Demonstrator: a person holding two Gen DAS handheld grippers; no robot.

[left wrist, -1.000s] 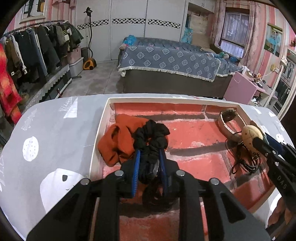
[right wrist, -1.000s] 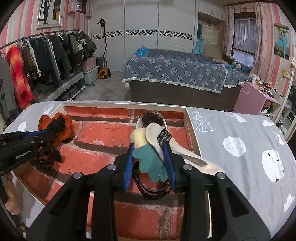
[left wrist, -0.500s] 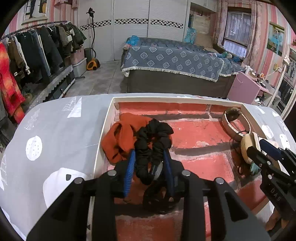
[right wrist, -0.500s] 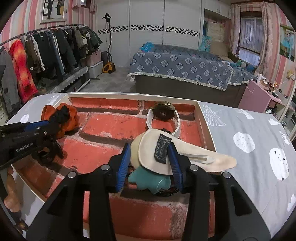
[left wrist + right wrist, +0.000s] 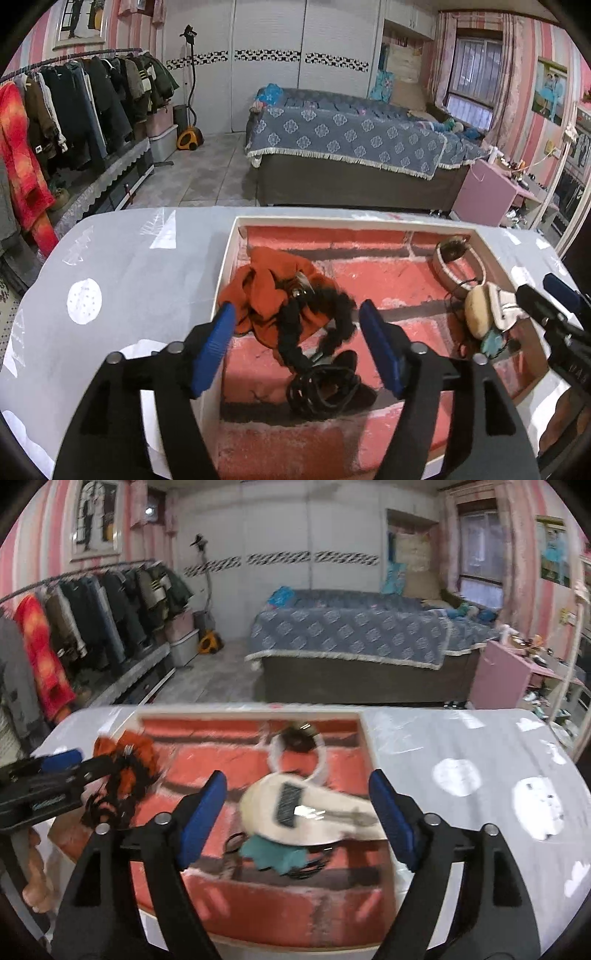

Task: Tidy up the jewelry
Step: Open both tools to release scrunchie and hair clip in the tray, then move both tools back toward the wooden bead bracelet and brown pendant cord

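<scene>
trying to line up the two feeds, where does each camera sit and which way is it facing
Left wrist: sits on the left tool, looking forward over the tray's left half at the black scrunchie; its own open fingers show.
Right wrist: sits on the right tool, facing the cream hair clip; its open fingers and a bit of hand show.
Shared: tray, orange scrunchie, each other's tool.

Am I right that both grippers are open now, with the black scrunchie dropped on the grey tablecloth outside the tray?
Not quite. Both the left gripper and right gripper are open, but the black scrunchie lies inside the tray, partly over the orange scrunchie, not on the tablecloth. The left wrist view shows it.
</scene>
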